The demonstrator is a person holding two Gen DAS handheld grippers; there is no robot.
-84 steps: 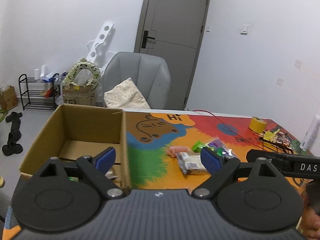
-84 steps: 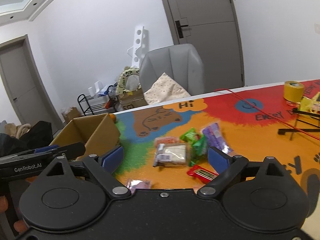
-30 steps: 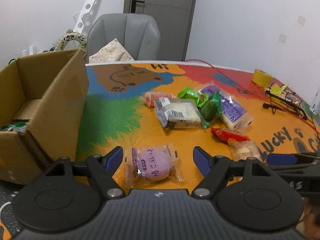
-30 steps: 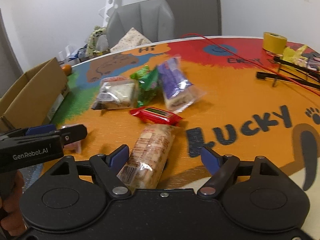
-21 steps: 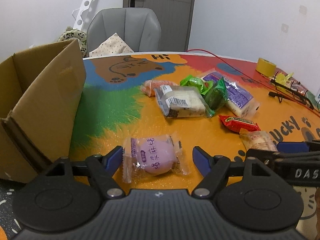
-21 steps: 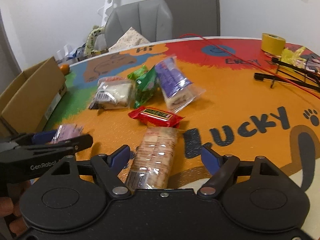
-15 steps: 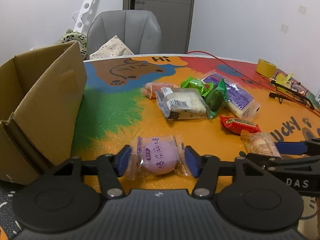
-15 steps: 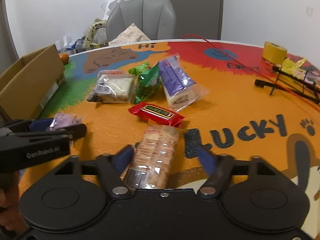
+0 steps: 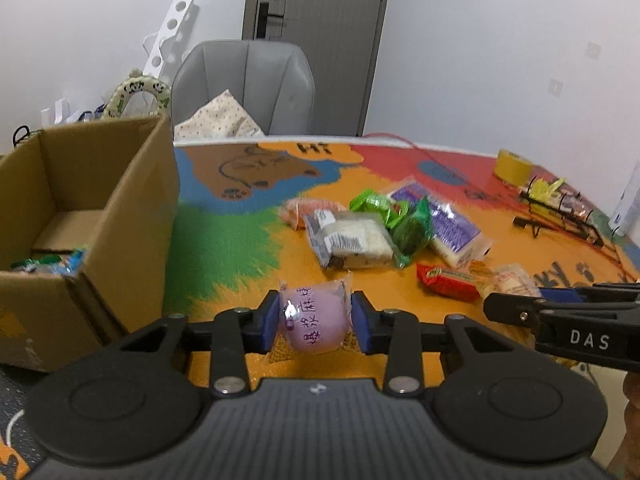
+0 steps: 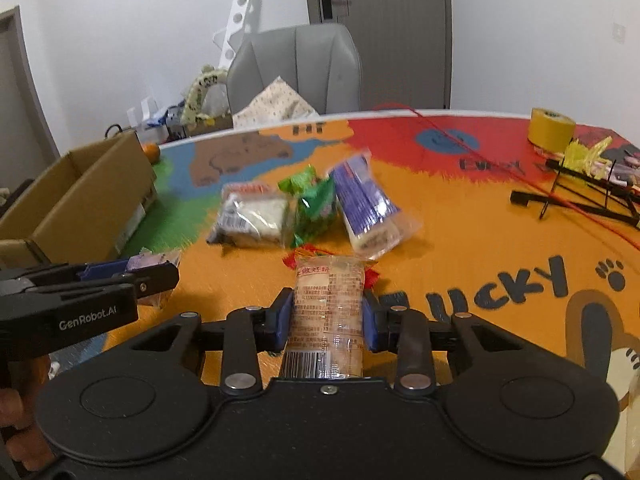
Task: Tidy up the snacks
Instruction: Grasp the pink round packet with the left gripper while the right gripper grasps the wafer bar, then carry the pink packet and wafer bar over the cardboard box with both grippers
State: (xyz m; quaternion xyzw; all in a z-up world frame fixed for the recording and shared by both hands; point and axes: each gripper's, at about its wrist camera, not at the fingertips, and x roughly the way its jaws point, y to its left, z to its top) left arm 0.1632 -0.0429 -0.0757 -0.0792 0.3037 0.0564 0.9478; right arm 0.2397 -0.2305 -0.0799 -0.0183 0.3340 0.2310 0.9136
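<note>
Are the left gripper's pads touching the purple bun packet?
Touching. In the left wrist view, the left gripper has just been closing, and both blue pads press the sides of the purple bun packet, no gap.

Colourful painted table (image 9: 240, 236); cardboard box (image 9: 80, 216) at nine o'clock, heap of wrapped snacks (image 9: 384, 232) at centre, yellow tape roll (image 9: 513, 165) and black wire rack (image 9: 560, 216) at two o'clock.

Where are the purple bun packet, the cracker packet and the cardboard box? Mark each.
purple bun packet (image 9: 316, 318), left wrist view, printed front.
cracker packet (image 10: 328, 308), right wrist view, label middle.
cardboard box (image 9: 132, 216), left wrist view, right outer wall.
</note>
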